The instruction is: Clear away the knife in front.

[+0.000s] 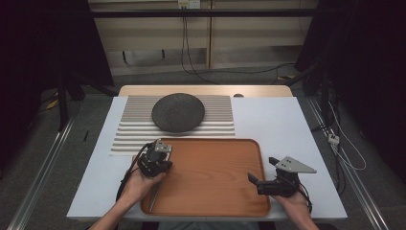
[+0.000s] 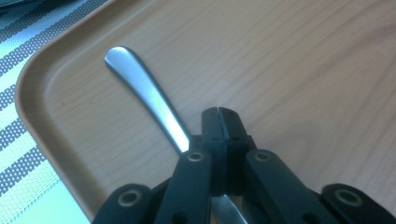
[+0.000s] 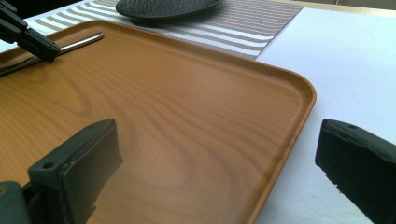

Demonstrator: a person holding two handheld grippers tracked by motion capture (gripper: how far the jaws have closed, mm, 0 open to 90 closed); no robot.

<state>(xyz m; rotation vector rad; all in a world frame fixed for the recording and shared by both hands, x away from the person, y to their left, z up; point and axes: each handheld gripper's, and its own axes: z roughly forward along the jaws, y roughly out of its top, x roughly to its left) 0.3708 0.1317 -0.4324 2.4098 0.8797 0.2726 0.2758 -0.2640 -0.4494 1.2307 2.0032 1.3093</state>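
Note:
A metal utensil [image 2: 140, 88] lies along the left side of the wooden tray [image 1: 215, 191], its rounded handle end toward the tray's far left corner. My left gripper [image 2: 219, 112] is shut right over it, jaw tips pressed together just beside the handle, which runs on under the gripper's links. The same gripper [image 3: 44, 46] reaches down to the utensil [image 3: 84, 41] in the right gripper view. From above, the left gripper [image 1: 157, 159] covers most of the utensil [image 1: 153, 199]. My right gripper [image 1: 261, 170] hovers open at the tray's right edge, nothing between its fingers [image 3: 93, 154].
A dark grey round plate [image 1: 178, 112] sits on a striped mat [image 1: 129, 134] beyond the tray. A white cover [image 1: 277, 124] spreads over the table to the right. Cables and dark stands surround the table on the floor.

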